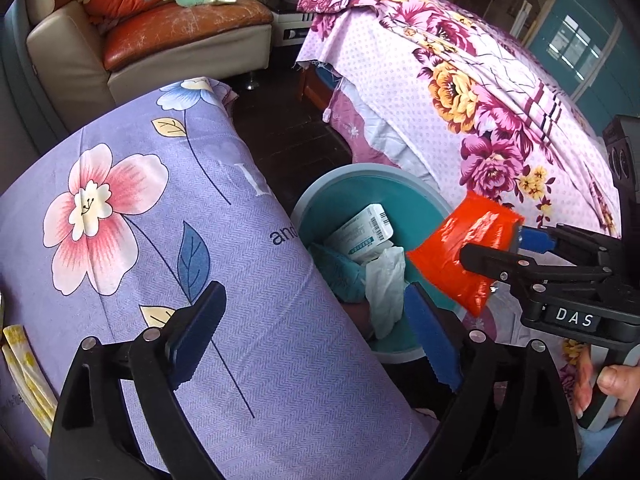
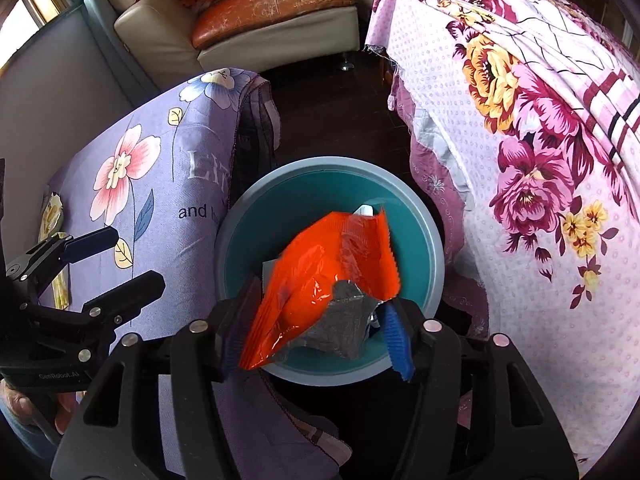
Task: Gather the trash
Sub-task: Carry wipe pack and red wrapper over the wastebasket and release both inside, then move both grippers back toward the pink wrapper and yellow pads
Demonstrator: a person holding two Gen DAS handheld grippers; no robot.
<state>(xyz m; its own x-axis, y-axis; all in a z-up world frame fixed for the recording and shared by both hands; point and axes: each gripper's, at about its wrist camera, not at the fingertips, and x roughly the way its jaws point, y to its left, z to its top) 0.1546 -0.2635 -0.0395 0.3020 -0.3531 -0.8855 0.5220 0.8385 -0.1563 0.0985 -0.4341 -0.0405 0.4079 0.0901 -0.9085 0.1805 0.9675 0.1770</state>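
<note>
1. Left wrist view — the left claw (image 1: 316, 344) is standing wide open and empty, hovering over the purple floral cover (image 1: 160, 240) beside the teal bin (image 1: 404, 188), which is already holding a white carton (image 1: 362, 232) and tissue (image 1: 386, 280). The right claw (image 1: 490, 246) is bringing the orange wrapper (image 1: 456, 248) over the bin's rim.

2. Right wrist view — the right claw (image 2: 316, 332) is standing part-open around the orange wrapper (image 2: 320, 276); whether the pads are pressing I cannot tell. Crinkly foil is looking light, limp, slippery — pinch a flat sealed edge.
</note>
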